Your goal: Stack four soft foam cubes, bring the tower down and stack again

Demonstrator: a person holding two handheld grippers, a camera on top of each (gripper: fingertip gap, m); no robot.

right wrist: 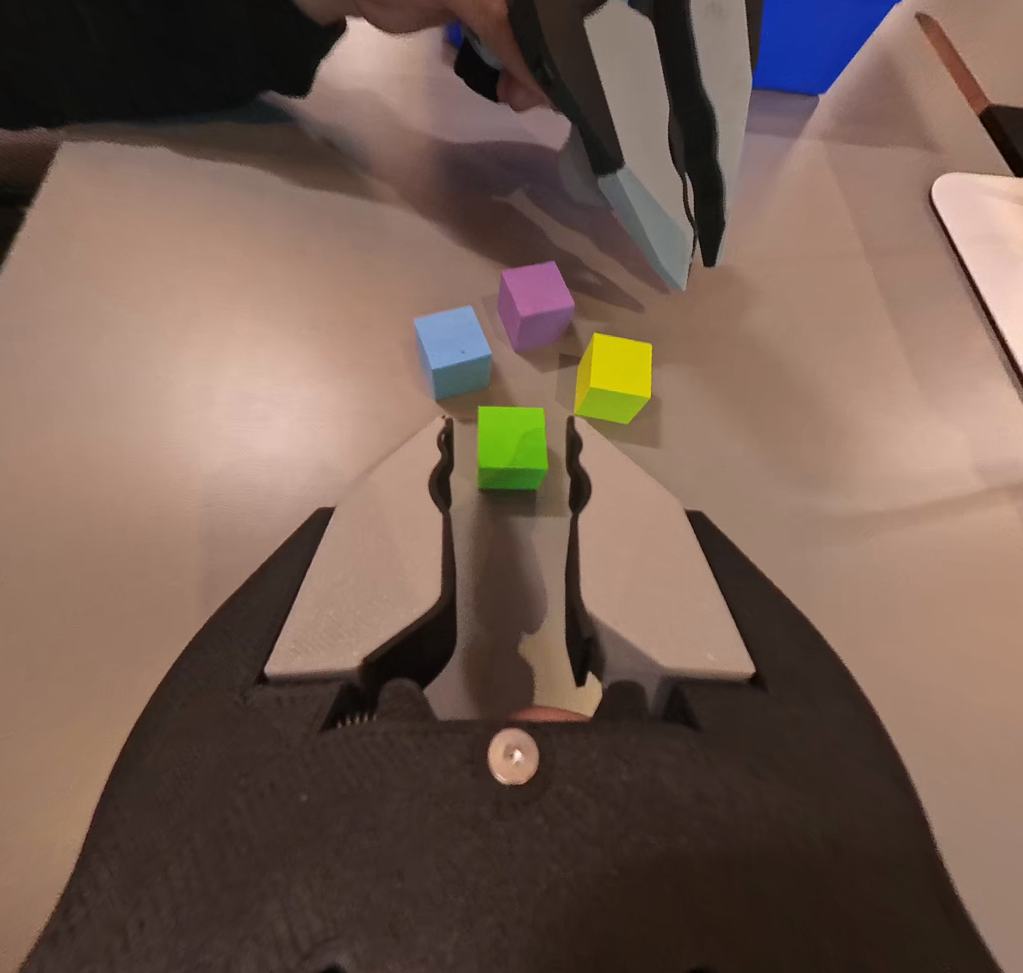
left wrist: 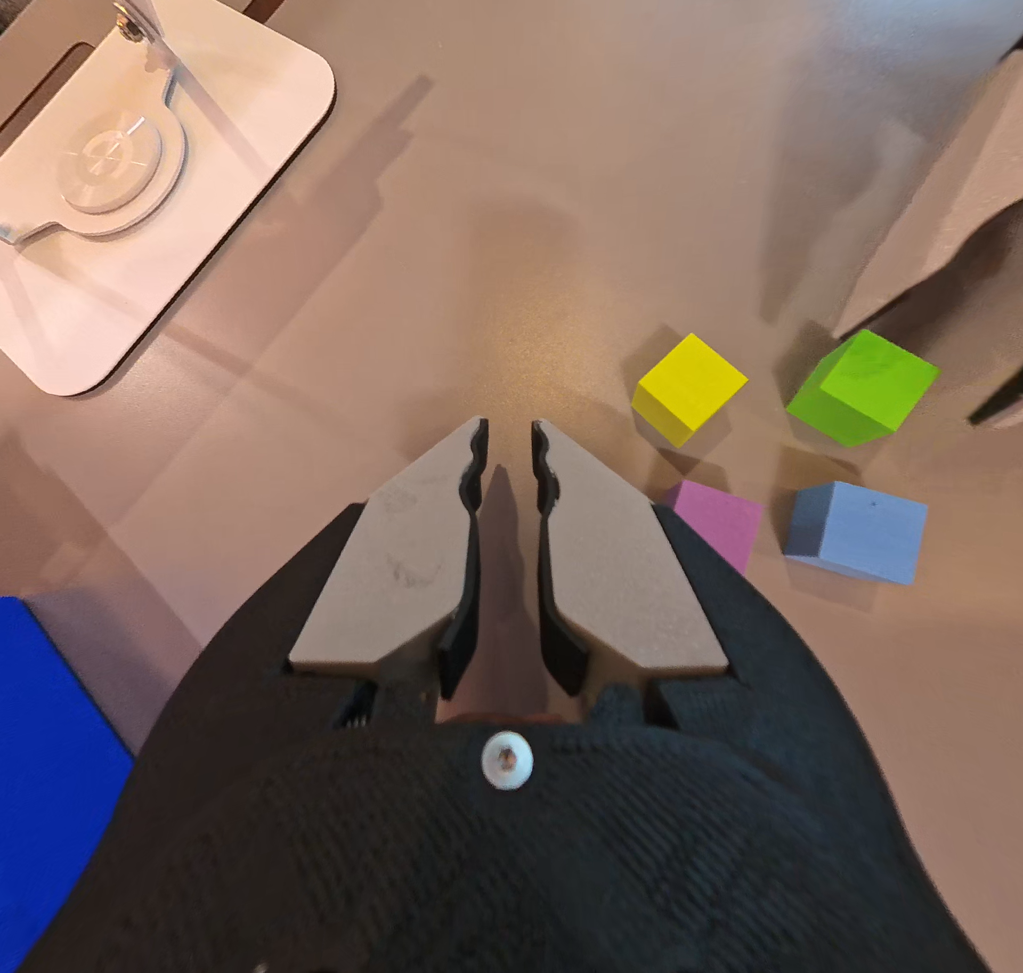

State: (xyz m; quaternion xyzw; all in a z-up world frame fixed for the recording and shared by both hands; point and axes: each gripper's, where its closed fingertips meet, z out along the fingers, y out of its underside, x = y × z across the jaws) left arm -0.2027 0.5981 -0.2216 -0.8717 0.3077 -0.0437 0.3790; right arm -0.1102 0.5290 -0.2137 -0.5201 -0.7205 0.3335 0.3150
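Left wrist view: the left hand-held gripper (left wrist: 509, 431) hovers over the bare bench (left wrist: 498, 171), its jaws narrowly parted with nothing between them. To its right, four foam cubes lie apart in a loose square, none stacked — the yellow cube (left wrist: 689, 387) and green cube (left wrist: 861, 387) farther off, the purple cube (left wrist: 717, 520) and blue cube (left wrist: 858, 531) nearer, the purple one partly hidden behind the gripper's right finger. A white stand base (left wrist: 194, 199) sits at the far left of the bench, and a blue box (left wrist: 50, 752) shows at the lower left edge.

Right wrist view: the right hand-held gripper (right wrist: 509, 431) is low over the bench (right wrist: 194, 337) with its jaws wide, straddling the green cube (right wrist: 512, 448) — a gap shows on each side between pad and foam, so the cube merely rests on the bench between the fingers. Just beyond stand the blue cube (right wrist: 454, 351), purple cube (right wrist: 534, 304) and yellow cube (right wrist: 614, 376), each on the bench and separate. Farther back, a person's hand (right wrist: 443, 0) holds the left hand-held gripper (right wrist: 695, 271) tips-down above the bench near the purple cube, its fingers close together.
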